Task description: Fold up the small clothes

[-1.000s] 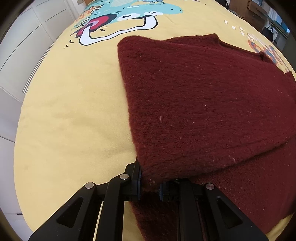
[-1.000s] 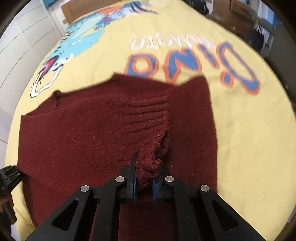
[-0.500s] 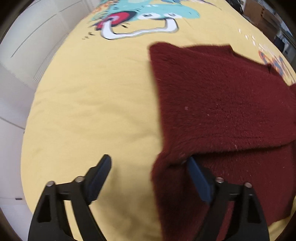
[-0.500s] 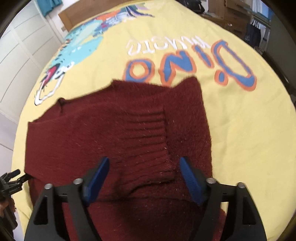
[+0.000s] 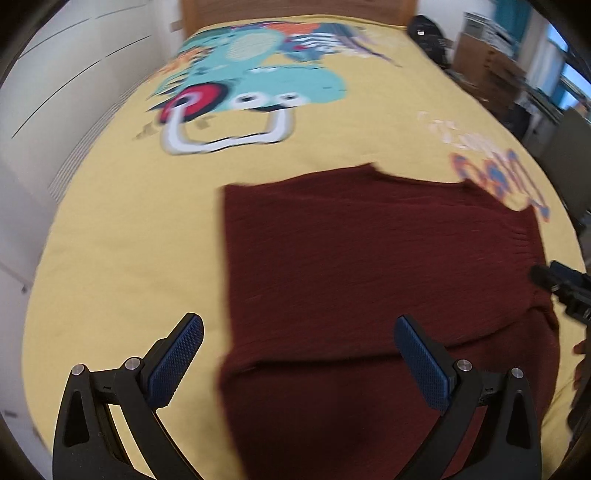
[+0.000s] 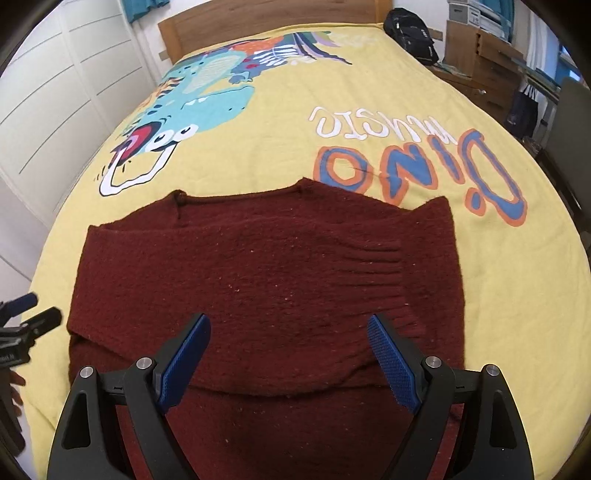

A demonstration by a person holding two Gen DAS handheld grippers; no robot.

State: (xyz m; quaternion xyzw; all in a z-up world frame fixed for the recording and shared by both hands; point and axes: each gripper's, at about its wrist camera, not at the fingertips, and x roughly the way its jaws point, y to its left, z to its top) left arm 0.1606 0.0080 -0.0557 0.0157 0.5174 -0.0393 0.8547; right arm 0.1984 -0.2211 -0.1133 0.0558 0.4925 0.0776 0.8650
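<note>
Sweater (image 6: 266, 295), yellow dinosaur bedspread (image 6: 280, 147), wooden headboard (image 6: 273, 22)

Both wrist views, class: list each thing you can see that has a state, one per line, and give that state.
Maroon sweater: lying flat on the bed, folded over itself, released.
Ribbed cuff: lying on top of the sweater, toward its right side.
Left gripper: open, holding nothing.
Right gripper: open, holding nothing.
Yellow bedspread: spread flat beneath the sweater.
</note>
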